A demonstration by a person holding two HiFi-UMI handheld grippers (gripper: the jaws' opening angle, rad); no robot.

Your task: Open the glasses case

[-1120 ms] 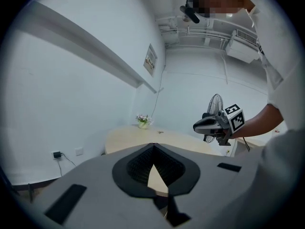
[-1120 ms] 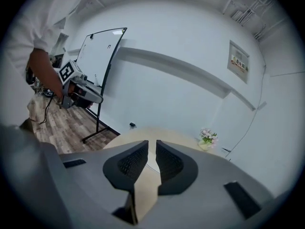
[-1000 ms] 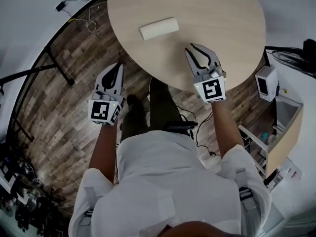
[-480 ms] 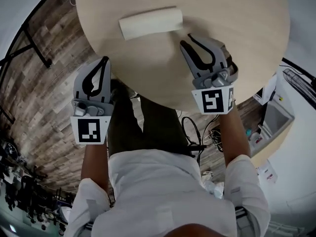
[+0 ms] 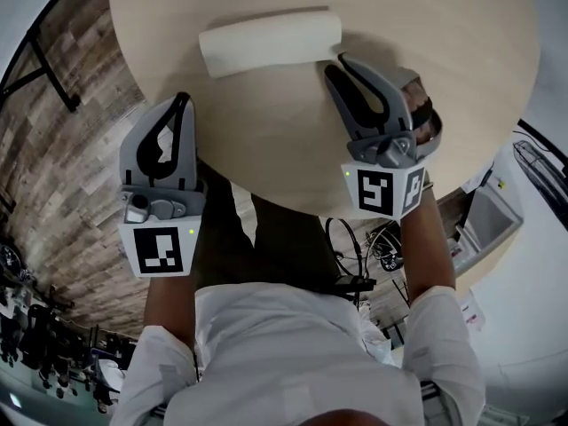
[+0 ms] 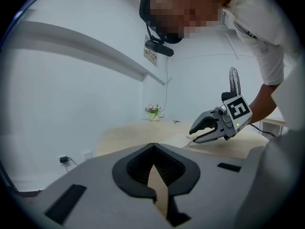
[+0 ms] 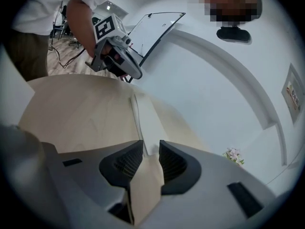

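Pale round table [image 5: 461, 78] is carrying the cream glasses case [image 5: 269, 41], lying closed. Right gripper [image 5: 335, 65] is hovering just beside its end, jaws parted, empty. Left gripper [image 5: 181, 100] is hanging at the rim, jaws pinched together on nothing. Unbraced, the case risks skidding away.

An office-like lab room: a round pale-wood desk [image 5: 461, 60], plank floor [image 5: 62, 176], plain white walls [image 6: 71, 104], loose cables [image 5: 355, 247] and equipment clutter [image 5: 35, 344].
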